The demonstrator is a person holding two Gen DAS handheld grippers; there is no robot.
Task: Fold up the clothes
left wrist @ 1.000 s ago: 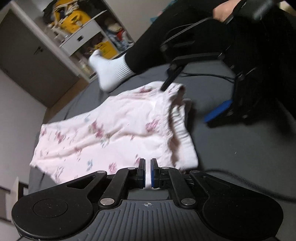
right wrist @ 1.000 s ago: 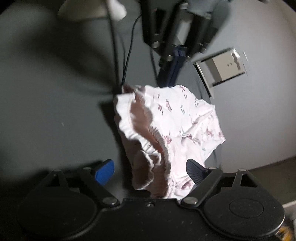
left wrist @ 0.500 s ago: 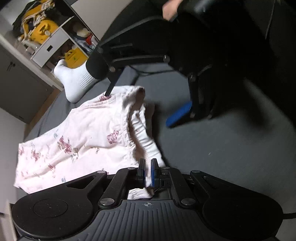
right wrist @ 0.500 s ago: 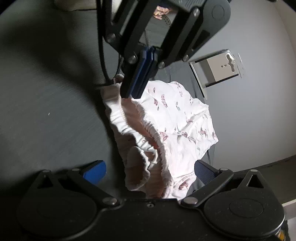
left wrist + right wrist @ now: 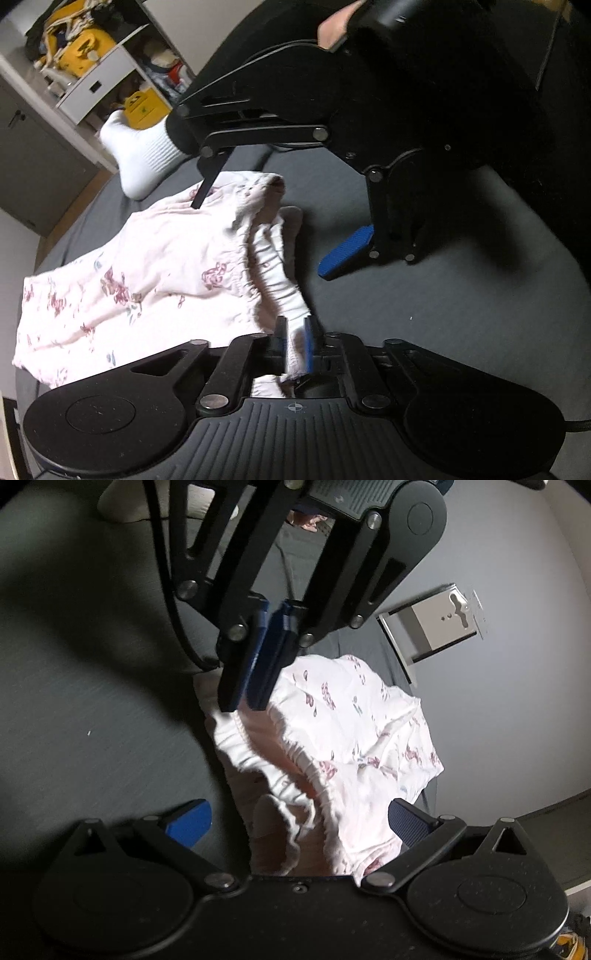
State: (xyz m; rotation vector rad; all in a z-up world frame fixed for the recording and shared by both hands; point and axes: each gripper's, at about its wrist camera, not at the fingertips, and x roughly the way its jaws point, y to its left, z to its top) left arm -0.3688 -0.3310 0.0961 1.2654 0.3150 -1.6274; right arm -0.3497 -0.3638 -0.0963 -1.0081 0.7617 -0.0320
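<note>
Left gripper [image 5: 295, 345] pinches the white elastic waistband of the pink floral shorts [image 5: 147, 273], its blue pads nearly together on the cloth. Beyond the far end of that waistband, the right gripper [image 5: 299, 821] hangs spread wide, straddling the gathered edge without holding it. The shorts lie flat on the dark grey bed cover [image 5: 461, 314]. Judged step: securing both waistband corners; next, the right needs to clamp before any lift.

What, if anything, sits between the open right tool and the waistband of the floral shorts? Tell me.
Nothing visible. The right tool is open with its fingers on either side of the ruffled waistband of the floral shorts; only cloth lies between them. The left tool already pinches the waistband's other end.
</note>
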